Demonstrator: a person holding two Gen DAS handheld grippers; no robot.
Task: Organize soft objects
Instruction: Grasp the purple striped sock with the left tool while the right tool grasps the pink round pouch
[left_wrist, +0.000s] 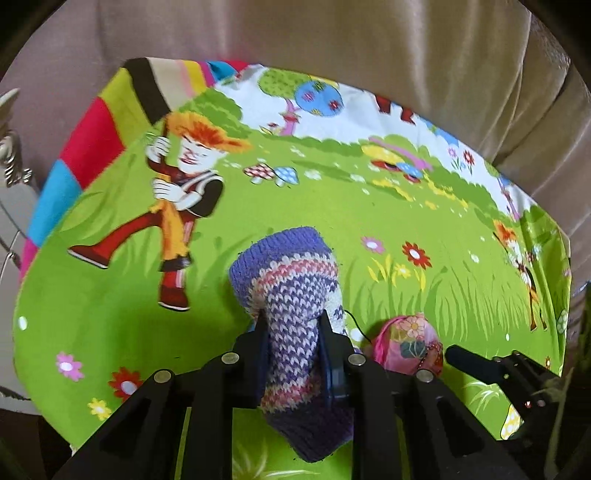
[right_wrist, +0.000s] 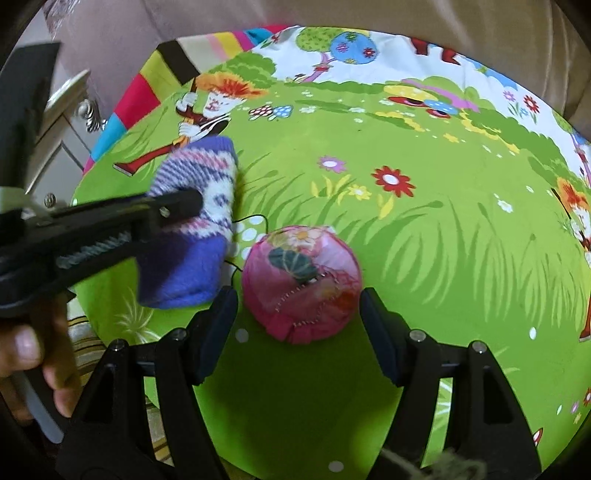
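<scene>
A knitted piece (left_wrist: 288, 280) in purple, pink and white stripes is pinched at its middle by my left gripper (left_wrist: 291, 328), which is shut on it. In the right wrist view the same knitted piece (right_wrist: 199, 177) shows at the left, with the left gripper's finger (right_wrist: 184, 201) across it. Just to its right a pink flowered fabric ball (right_wrist: 301, 284) lies on the green cartoon cloth (right_wrist: 406, 229). My right gripper (right_wrist: 297, 295) stands open with one finger on either side of the ball and small gaps to both. The ball (left_wrist: 410, 343) also shows in the left wrist view.
The green cartoon cloth (left_wrist: 332, 206) covers a rounded surface, over a bright striped fabric (left_wrist: 92, 129) at the left rim. A beige sofa (left_wrist: 332, 37) rises behind. A pale cabinet with a metal handle (right_wrist: 74, 96) stands left. A person's hand (right_wrist: 22, 347) grips the left tool.
</scene>
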